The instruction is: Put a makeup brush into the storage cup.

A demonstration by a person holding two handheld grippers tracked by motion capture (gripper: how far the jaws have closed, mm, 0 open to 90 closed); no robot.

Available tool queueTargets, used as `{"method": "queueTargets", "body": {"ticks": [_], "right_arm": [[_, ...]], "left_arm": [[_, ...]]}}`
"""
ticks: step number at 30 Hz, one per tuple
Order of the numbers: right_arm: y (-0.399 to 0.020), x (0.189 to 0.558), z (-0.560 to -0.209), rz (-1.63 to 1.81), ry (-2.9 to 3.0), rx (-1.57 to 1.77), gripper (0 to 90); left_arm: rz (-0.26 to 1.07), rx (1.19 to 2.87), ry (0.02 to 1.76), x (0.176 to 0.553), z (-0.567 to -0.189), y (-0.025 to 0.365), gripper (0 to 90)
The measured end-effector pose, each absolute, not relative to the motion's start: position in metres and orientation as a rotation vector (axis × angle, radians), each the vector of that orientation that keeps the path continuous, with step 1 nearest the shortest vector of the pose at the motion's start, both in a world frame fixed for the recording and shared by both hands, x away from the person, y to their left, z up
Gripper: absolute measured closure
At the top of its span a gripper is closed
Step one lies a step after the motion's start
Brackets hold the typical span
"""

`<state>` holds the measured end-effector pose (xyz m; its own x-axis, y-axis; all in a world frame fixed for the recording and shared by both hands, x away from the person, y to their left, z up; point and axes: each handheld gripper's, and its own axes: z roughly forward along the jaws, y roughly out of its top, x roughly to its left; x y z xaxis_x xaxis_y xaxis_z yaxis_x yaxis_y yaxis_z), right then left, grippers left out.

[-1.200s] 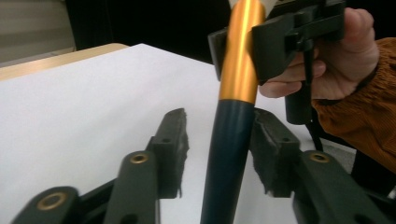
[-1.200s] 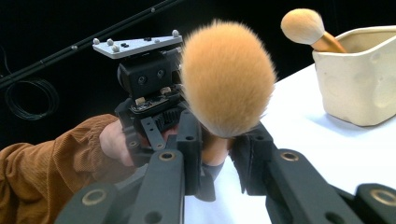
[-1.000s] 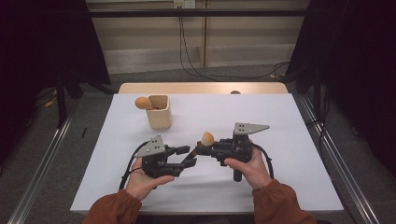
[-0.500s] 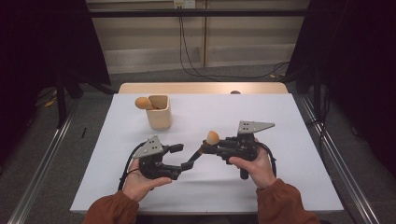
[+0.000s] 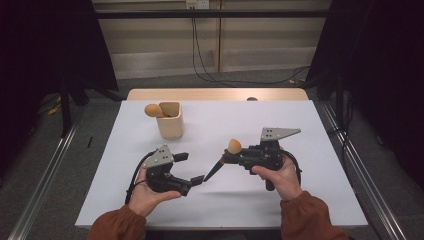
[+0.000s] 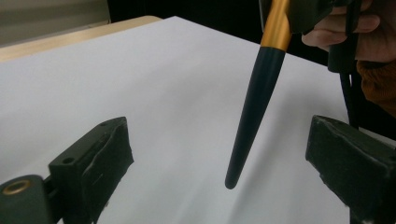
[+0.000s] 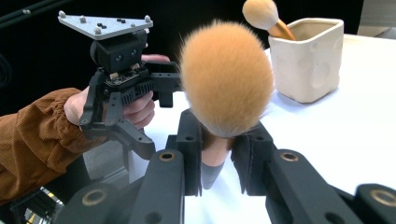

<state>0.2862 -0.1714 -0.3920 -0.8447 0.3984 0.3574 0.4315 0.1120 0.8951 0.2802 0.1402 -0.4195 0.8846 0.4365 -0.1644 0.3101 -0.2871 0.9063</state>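
A makeup brush with a fluffy orange head and a dark tapered handle is held near its ferrule by my right gripper, which is shut on it. The handle slants down to the left, above the table. My left gripper has just been opening its jaws. They now stand wide on either side of the handle's tip without touching it. The left gripper also shows in the right gripper view, held in a hand with a rust-coloured sleeve.
A cream cup stands at the back left of the white table, with a second orange-headed brush leaning out of it. Metal rails run along both sides of the table.
My left gripper's jaws have spread apart and let go of the brush handle. The right gripper has drawn the brush slightly to the right, away from the left one.
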Motion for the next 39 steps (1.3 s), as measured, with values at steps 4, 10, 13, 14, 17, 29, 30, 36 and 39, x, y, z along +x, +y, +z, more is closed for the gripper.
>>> {"method": "queueTargets", "body": {"ticks": [4, 10, 13, 14, 17, 29, 30, 36, 39], "right_arm": [[-0.170, 0.289, -0.387, -1.839, -2.364, -0.852, 73.7], [-0.168, 0.294, -0.376, -1.752, -2.421, -0.837, 73.7], [-0.166, 0.296, -0.373, -1.703, -2.457, -0.824, 73.7], [-0.165, 0.297, -0.373, -1.688, -2.464, -0.819, 73.7], [-0.163, 0.298, -0.370, -1.647, -2.494, -0.808, 73.7], [-0.154, 0.301, -0.356, -1.503, -2.564, -0.726, 73.7], [-0.153, 0.302, -0.356, -1.484, -2.570, -0.719, 73.7], [-0.147, 0.304, -0.352, -1.402, -2.614, -0.685, 73.7], [-0.143, 0.305, -0.350, -1.357, -2.640, -0.676, 73.7]], "left_arm": [[0.110, 1.890, 0.550, 0.281, -0.418, 0.138, 4.2], [0.089, 1.904, 0.513, 0.281, -0.417, 0.133, 3.3], [0.082, 1.904, 0.492, 0.280, -0.417, 0.130, 3.2], [0.079, 1.903, 0.485, 0.280, -0.417, 0.129, 3.2], [0.072, 1.906, 0.484, 0.280, -0.417, 0.128, 3.2], [0.078, 1.919, 0.490, 0.280, -0.415, 0.124, 3.2], [0.080, 1.917, 0.490, 0.280, -0.415, 0.124, 3.0], [0.077, 1.933, 0.475, 0.279, -0.415, 0.121, 2.7], [0.077, 1.947, 0.479, 0.280, -0.415, 0.119, 2.6]]}}
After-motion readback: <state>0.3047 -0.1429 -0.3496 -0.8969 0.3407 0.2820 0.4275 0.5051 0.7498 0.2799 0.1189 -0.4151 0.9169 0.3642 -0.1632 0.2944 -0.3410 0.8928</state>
